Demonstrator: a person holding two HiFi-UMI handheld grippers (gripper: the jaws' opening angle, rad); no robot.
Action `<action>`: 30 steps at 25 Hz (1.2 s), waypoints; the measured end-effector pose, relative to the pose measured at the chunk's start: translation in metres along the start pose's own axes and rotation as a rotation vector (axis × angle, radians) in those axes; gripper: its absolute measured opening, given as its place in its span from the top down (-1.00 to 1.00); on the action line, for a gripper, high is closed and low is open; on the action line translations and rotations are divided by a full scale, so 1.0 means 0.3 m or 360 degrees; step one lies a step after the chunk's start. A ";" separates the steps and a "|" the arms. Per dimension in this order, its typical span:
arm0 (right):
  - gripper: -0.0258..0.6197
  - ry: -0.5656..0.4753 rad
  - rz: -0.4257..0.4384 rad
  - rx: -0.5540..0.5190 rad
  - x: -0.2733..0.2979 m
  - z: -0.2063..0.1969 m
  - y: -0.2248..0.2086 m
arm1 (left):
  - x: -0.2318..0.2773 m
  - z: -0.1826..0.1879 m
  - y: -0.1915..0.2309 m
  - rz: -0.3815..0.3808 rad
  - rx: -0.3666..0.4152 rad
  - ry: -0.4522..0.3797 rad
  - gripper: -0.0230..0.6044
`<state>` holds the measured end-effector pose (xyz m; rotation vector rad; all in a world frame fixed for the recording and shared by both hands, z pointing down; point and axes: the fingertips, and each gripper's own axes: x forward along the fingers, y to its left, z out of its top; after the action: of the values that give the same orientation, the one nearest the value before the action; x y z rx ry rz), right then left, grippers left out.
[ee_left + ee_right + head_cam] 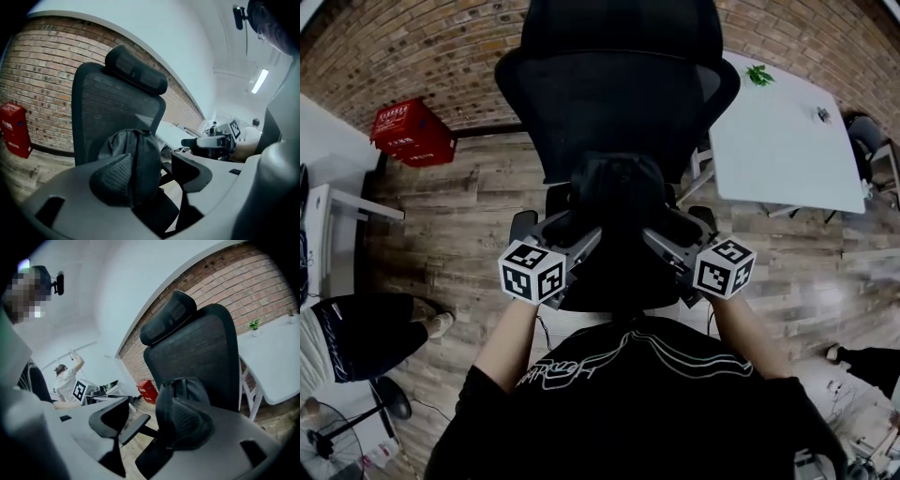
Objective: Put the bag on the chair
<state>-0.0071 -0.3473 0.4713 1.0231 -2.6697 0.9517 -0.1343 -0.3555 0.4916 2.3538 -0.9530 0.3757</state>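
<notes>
Both hand-held grippers, left [574,246] and right [666,242], stand open-jawed either side of the bag [617,187], which sits upright on the chair [619,94] seat straight ahead, equally near each.

I am seeing a black bag [617,187] and a black mesh chair [619,94]. At upper left a red crate [412,131] is standing out against the red-brown brick wall [394,47]. The floor [469,216] is showing grey-brown planks, and the surface [778,141] at upper right is showing white. My left cube [532,270] and right cube [725,267] are showing black-and-white square markers.
</notes>
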 end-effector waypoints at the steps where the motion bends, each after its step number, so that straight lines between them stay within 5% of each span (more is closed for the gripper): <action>1: 0.13 -0.0004 0.0048 0.0000 -0.018 -0.001 0.042 | -0.025 0.008 -0.038 -0.0024 0.0011 -0.0011 0.12; 4: 0.28 -0.0005 0.0127 -0.0046 -0.072 0.001 0.142 | -0.091 0.020 -0.140 -0.0073 0.0043 -0.0023 0.44; 11: 0.91 -0.0139 0.0239 -0.0078 -0.190 0.037 0.342 | -0.260 0.061 -0.367 -0.0260 0.0063 -0.0142 0.75; 16: 0.93 -0.0201 0.0337 -0.0116 -0.251 0.050 0.479 | -0.356 0.076 -0.470 -0.0261 0.0191 -0.0188 0.78; 30: 0.93 -0.0232 0.0296 -0.0124 -0.340 -0.030 0.634 | -0.509 0.052 -0.564 -0.0282 0.0206 -0.0214 0.78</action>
<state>-0.0519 -0.1762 0.3474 0.8721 -2.9395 0.8246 -0.1223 -0.1822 0.3433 2.5857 -0.7923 0.2168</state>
